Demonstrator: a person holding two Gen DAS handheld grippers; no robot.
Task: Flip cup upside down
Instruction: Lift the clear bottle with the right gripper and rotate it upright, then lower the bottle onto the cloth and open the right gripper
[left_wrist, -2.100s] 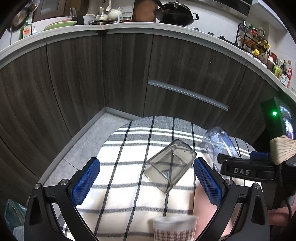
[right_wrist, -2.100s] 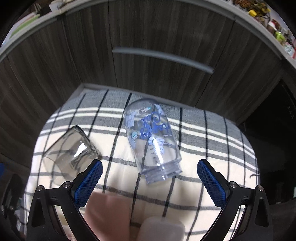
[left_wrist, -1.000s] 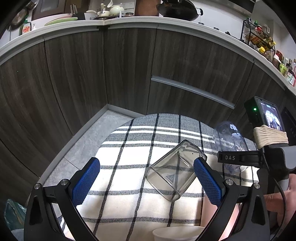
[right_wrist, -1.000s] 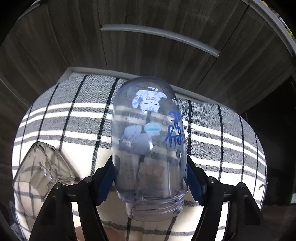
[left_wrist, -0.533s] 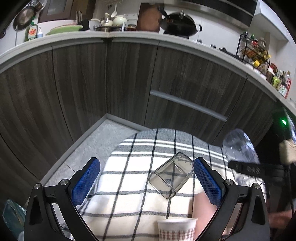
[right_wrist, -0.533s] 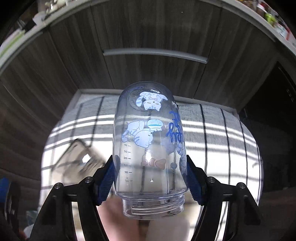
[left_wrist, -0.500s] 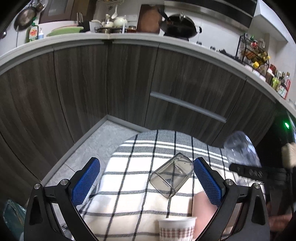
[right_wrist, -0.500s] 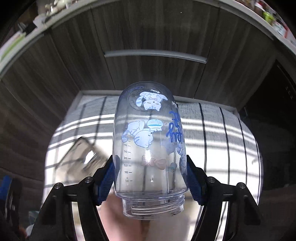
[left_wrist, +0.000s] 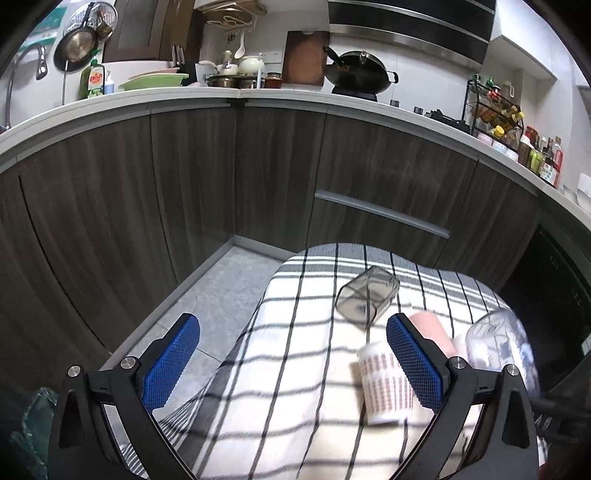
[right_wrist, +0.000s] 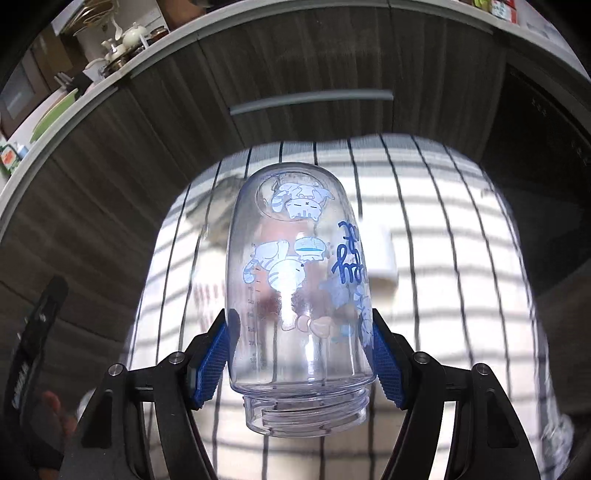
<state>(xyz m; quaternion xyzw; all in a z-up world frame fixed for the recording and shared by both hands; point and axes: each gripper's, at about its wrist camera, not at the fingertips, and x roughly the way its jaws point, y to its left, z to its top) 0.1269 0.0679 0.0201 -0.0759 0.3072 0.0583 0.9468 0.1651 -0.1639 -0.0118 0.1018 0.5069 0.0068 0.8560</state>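
Note:
My right gripper (right_wrist: 301, 354) is shut on a clear plastic cup (right_wrist: 295, 280) with blue cat drawings. It holds the cup above the checked cloth (right_wrist: 443, 236), threaded mouth toward the camera and closed base pointing away. The same cup shows at the right edge of the left wrist view (left_wrist: 496, 345). My left gripper (left_wrist: 291, 362) is open and empty above the cloth's left part.
A smoky square glass (left_wrist: 365, 295) lies on its side on the checked cloth (left_wrist: 288, 387). A white patterned paper cup (left_wrist: 384, 384) and a pink cup (left_wrist: 430, 326) lie near it. Dark cabinets (left_wrist: 184, 184) stand behind, and grey floor (left_wrist: 207, 302) lies to the left.
My right gripper has closed on the cat cup and lifted it off the cloth. My left gripper has drawn back and up, so the glass looks farther away.

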